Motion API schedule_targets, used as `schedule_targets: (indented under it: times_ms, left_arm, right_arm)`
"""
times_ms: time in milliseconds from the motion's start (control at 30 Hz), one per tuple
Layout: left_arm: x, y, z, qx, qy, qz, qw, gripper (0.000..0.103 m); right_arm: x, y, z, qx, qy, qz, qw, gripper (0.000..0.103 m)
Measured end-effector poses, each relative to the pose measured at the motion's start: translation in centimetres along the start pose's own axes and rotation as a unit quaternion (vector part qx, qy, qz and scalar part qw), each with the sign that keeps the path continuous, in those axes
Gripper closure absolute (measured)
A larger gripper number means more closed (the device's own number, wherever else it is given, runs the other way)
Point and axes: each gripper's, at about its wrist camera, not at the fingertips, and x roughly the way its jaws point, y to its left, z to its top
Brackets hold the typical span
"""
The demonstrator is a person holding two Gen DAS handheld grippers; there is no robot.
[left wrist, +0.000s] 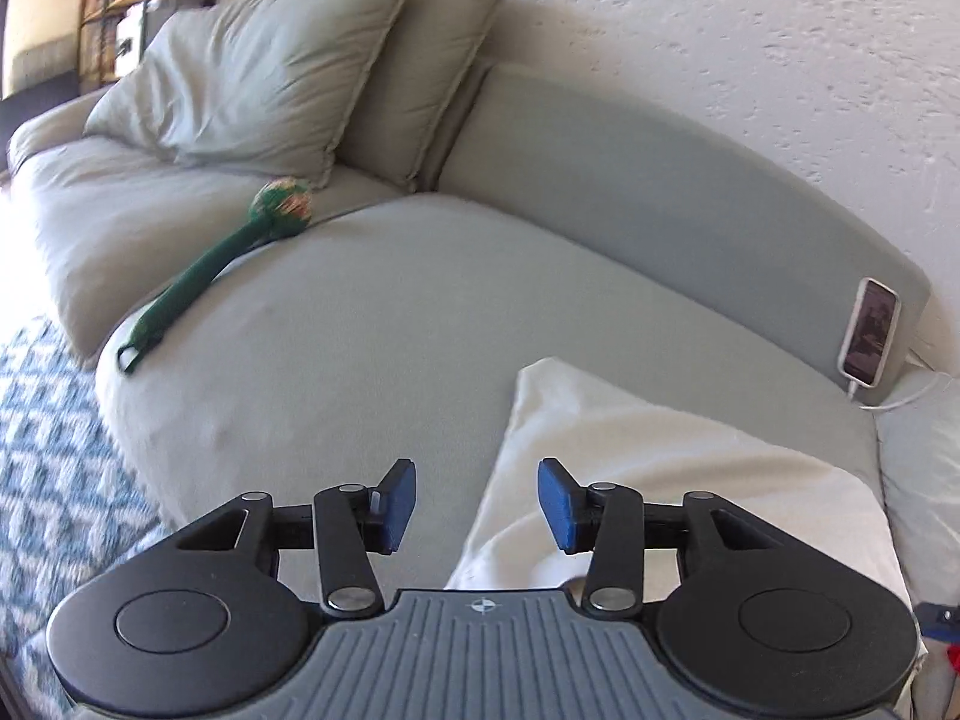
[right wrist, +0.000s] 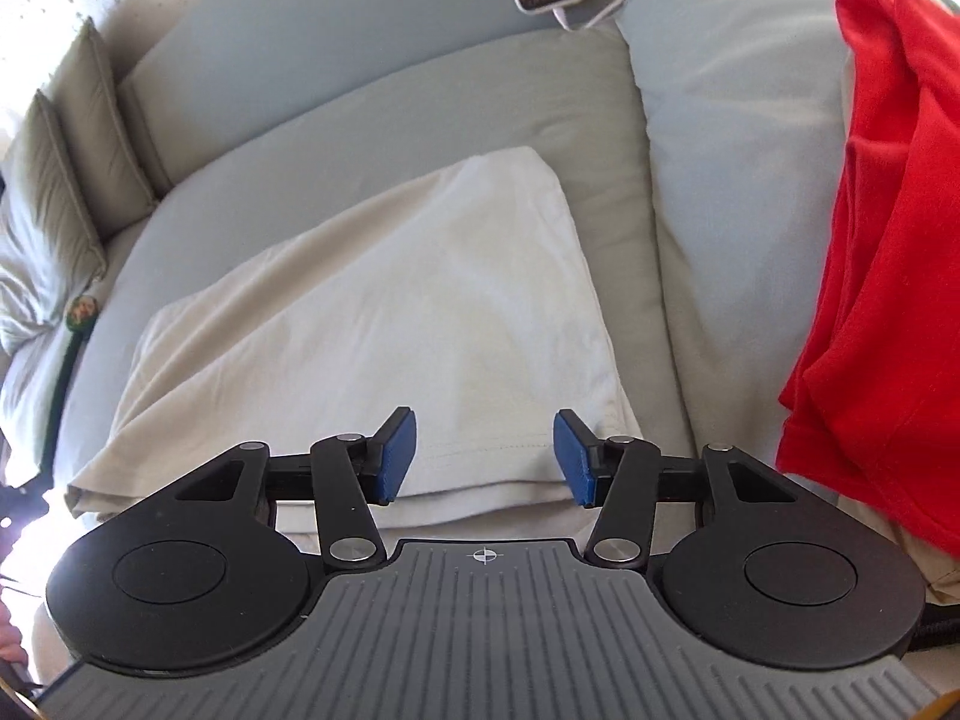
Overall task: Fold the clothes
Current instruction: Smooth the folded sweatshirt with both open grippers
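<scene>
- My left claw point(left wrist: 477, 504) stands with its jaws apart and nothing between the blue pads point(left wrist: 399, 504).
- Just ahead of it and to its right lies the white garment point(left wrist: 678, 480), folded flat on the sofa point(left wrist: 372, 324); its near-left edge runs under the gap of the jaws.
- Far ahead and to the left of that claw I see a green toy point(left wrist: 240, 240) on the seat, and beyond it two grey cushions point(left wrist: 270, 72).
- A phone point(left wrist: 871, 330) leans on the backrest ahead to the right, a cable plugged in.
- My right claw point(right wrist: 485, 459) is also spread, holding nothing, its pads hovering over the hem of the white garment, which stretches ahead of it.
- To the right of that claw a red garment point(right wrist: 888, 276) lies heaped on the next sofa cushion point(right wrist: 720, 120), apart from the white one.
</scene>
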Motion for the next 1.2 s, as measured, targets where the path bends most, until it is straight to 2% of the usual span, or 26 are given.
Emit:
schedule_targets:
  times_ms: [33, 67, 167, 267, 367, 400, 500, 567, 633, 667, 733, 767, 800, 867, 900, 1033, 1200]
  left_arm:
    - [0.1, -1.0, -0.1, 0.021, -0.002, -0.019, 0.9996, 0.068]
    - [0.6, -2.3, -0.2, 0.044, 0.001, -0.035, 0.9984, 0.068]
    - [2.5, -6.2, -1.5, 0.117, 0.015, -0.063, 0.991, 0.069]
    - [4.8, -8.9, -3.2, 0.175, 0.035, -0.051, 0.9827, 0.069]
    - [6.9, -9.7, -5.3, 0.217, 0.094, -0.062, 0.9695, 0.069]
    - [7.1, -9.8, -5.9, 0.223, 0.116, -0.07, 0.9654, 0.069]
    - [5.3, -9.9, -7.2, 0.275, 0.115, -0.077, 0.9513, 0.071]
    - [4.2, -9.3, -6.9, 0.265, 0.143, -0.095, 0.9488, 0.071]
    - [3.2, -8.4, -6.5, 0.238, 0.16, -0.114, 0.9511, 0.07]
    - [2.4, -8.1, -6.5, 0.232, 0.148, -0.118, 0.9542, 0.069]
    - [1.5, -8.3, -6.4, 0.235, 0.11, -0.109, 0.9595, 0.061]
    - [1.3, -8.5, -6.3, 0.239, 0.095, -0.103, 0.9608, 0.061]
    - [1.5, -8.9, -6.2, 0.239, 0.09, -0.098, 0.9618, 0.06]
    - [1.7, -9.3, -6.0, 0.222, 0.094, -0.095, 0.9659, 0.059]
    - [1.7, -9.4, -5.9, 0.211, 0.095, -0.101, 0.9677, 0.056]
    - [1.2, -9.2, -6.6, 0.194, 0.092, -0.102, 0.9714, 0.041]
    - [0.7, -7.5, -6.8, 0.143, 0.084, -0.083, 0.9826, 0.035]
  right_arm:
    - [-0.3, 0.4, 0.0, -0.011, -0.009, -0.002, 1.0, 0.064]
    - [-0.5, 0.9, 0.1, -0.02, -0.016, -0.006, 1.0, 0.069]
    - [0.3, 2.0, 0.6, -0.027, -0.014, 0.002, 1.0, 0.069]
    - [1.1, 3.1, 0.2, -0.034, -0.003, 0.019, 0.999, 0.068]
    - [2.1, 3.6, -0.8, -0.061, 0.014, -0.003, 0.998, 0.068]
    - [2.5, 3.3, -1.3, -0.065, 0.026, -0.011, 0.998, 0.068]
    - [1.7, 2.2, -3.0, -0.067, 0.027, -0.003, 0.997, 0.068]
    - [0.8, 2.1, -4.0, -0.069, 0.05, 0.0, 0.996, 0.067]
    - [-0.3, 2.1, -4.7, -0.083, 0.062, -0.004, 0.995, 0.067]
    - [-0.9, 2.2, -4.8, -0.086, 0.065, -0.007, 0.994, 0.067]
    - [-2.1, 2.1, -4.9, -0.081, 0.048, 0.001, 0.996, 0.067]
    - [-2.6, 2.2, -4.8, -0.078, 0.036, 0.009, 0.996, 0.066]
    - [-2.6, 2.4, -4.5, -0.071, 0.031, 0.015, 0.997, 0.064]
    - [-2.5, 2.9, -3.9, -0.058, 0.02, 0.025, 0.998, 0.051]
    - [-2.4, 3.1, -3.7, -0.051, 0.015, 0.03, 0.998, 0.05]
    - [-2.5, 2.7, -3.7, 0.01, 0.01, 0.079, 0.997, 0.048]
    - [-3.4, 0.9, -4.6, 0.063, -0.013, 0.078, 0.995, 0.047]
